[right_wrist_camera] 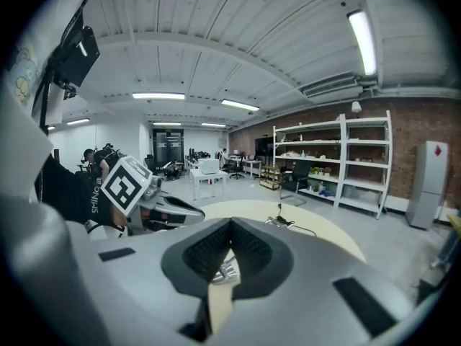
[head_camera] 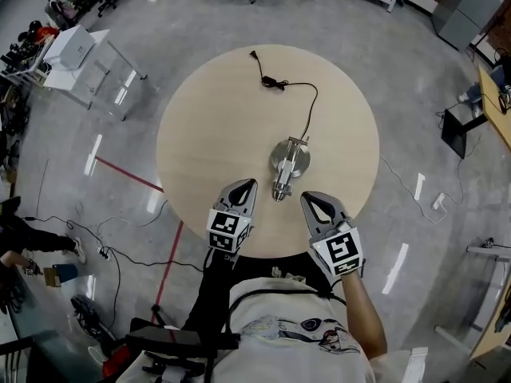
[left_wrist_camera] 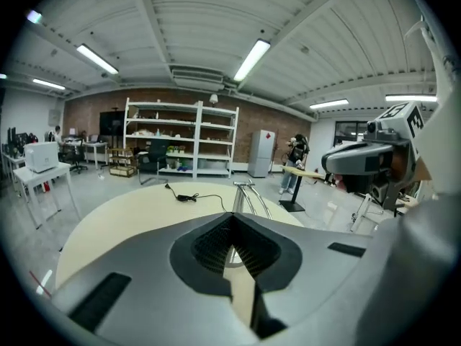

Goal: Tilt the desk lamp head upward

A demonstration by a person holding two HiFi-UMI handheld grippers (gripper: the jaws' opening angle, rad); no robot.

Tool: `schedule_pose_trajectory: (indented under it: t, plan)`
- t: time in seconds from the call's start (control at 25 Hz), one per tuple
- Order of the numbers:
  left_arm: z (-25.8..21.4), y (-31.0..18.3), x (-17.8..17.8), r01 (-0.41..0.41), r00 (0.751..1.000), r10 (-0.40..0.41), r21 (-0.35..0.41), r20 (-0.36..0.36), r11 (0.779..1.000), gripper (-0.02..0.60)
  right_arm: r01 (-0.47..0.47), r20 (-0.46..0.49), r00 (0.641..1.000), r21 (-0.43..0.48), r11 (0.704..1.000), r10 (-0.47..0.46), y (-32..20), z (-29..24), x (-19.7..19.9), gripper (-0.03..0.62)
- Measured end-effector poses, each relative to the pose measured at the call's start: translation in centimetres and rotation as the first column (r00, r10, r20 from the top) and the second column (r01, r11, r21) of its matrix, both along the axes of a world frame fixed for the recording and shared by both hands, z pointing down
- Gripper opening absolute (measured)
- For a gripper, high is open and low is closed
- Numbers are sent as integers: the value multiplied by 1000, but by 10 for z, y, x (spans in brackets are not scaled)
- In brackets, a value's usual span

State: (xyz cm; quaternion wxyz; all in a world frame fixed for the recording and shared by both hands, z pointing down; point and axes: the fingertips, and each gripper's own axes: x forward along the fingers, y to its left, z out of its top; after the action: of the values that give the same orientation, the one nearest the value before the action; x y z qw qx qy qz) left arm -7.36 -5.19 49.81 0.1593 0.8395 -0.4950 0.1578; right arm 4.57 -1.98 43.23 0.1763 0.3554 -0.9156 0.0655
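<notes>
A silver desk lamp (head_camera: 288,160) stands on the round beige table (head_camera: 207,134), with its head (head_camera: 280,190) hanging low toward the near edge. Its black cord (head_camera: 303,88) runs to the far side. My left gripper (head_camera: 251,183) hovers just left of the lamp head, jaws shut and empty. My right gripper (head_camera: 304,195) sits just right of the head, also shut and holding nothing. In the left gripper view the lamp's arm (left_wrist_camera: 248,196) rises beyond the closed jaw tips (left_wrist_camera: 232,215). The right gripper view shows chrome of the lamp (right_wrist_camera: 226,271) behind the shut jaws (right_wrist_camera: 230,222).
A white side table with a printer (head_camera: 74,49) stands at the far left. Cables (head_camera: 104,250) and a red tape line (head_camera: 128,174) lie on the floor. A desk (head_camera: 497,106) is at the right. Shelving (left_wrist_camera: 180,146) lines the brick wall.
</notes>
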Motion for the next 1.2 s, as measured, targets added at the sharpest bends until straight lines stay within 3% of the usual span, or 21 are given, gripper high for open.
schedule_pose_trajectory:
  t: [0.4, 0.68, 0.88, 1.2]
  plan:
    - [106, -43, 4, -126, 987, 139, -150, 81, 981, -11, 27, -95, 995, -28, 999, -29, -17, 27, -4, 3]
    - [167, -94, 12, -250, 950, 282, -215, 133, 944, -11, 106, -223, 970, 16, 994, -100, -37, 56, -20, 3]
    - [189, -115, 31, -314, 923, 355, -243, 149, 918, -11, 221, -313, 929, 34, 975, -199, -47, 70, -25, 3]
    - [218, -124, 44, -376, 891, 433, -313, 138, 872, -11, 276, -323, 911, 9, 961, -258, -58, 74, -30, 3]
